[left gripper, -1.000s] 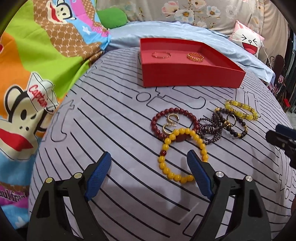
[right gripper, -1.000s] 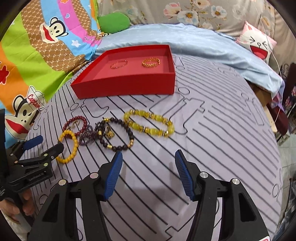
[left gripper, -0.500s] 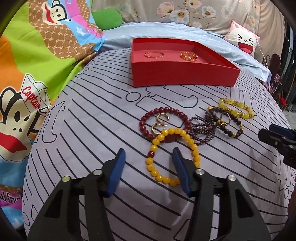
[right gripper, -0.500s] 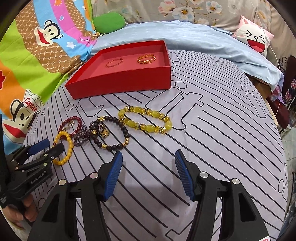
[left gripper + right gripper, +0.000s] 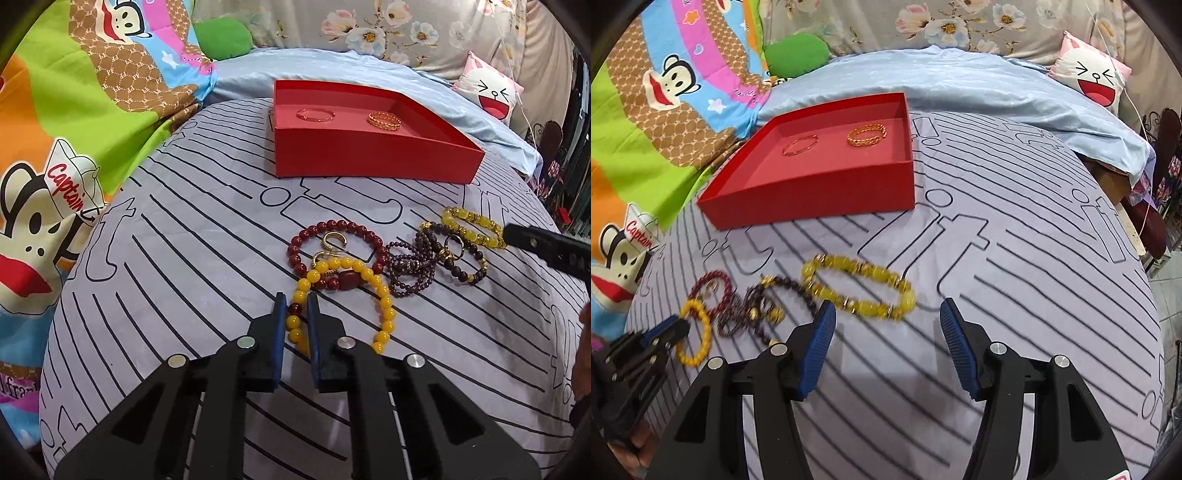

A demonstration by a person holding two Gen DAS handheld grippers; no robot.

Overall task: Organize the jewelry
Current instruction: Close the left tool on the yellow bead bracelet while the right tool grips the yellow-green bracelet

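My left gripper (image 5: 294, 301) is shut on the near-left side of a yellow bead bracelet (image 5: 384, 302), which still lies on the grey striped bedsheet. Behind it lie a dark red bead bracelet (image 5: 334, 226), two gold earrings (image 5: 334, 240), a purple bead bracelet (image 5: 410, 269), a dark bead bracelet (image 5: 465, 271) and a pale yellow bracelet (image 5: 474, 227). A red tray (image 5: 369, 162) at the back holds two gold bangles (image 5: 316, 115). My right gripper (image 5: 886, 314) is open just in front of the pale yellow bracelet (image 5: 857, 291). The left gripper also shows in the right wrist view (image 5: 670, 330).
A cartoon monkey blanket (image 5: 74, 147) covers the left side. A light blue quilt (image 5: 960, 81) and a pink face pillow (image 5: 1093, 81) lie behind the tray. The bed's right edge (image 5: 1137, 229) drops off to furniture.
My left gripper moved forward and closed from wide open onto the yellow bead bracelet. My right gripper moved closer to the pale yellow bracelet and stayed open.
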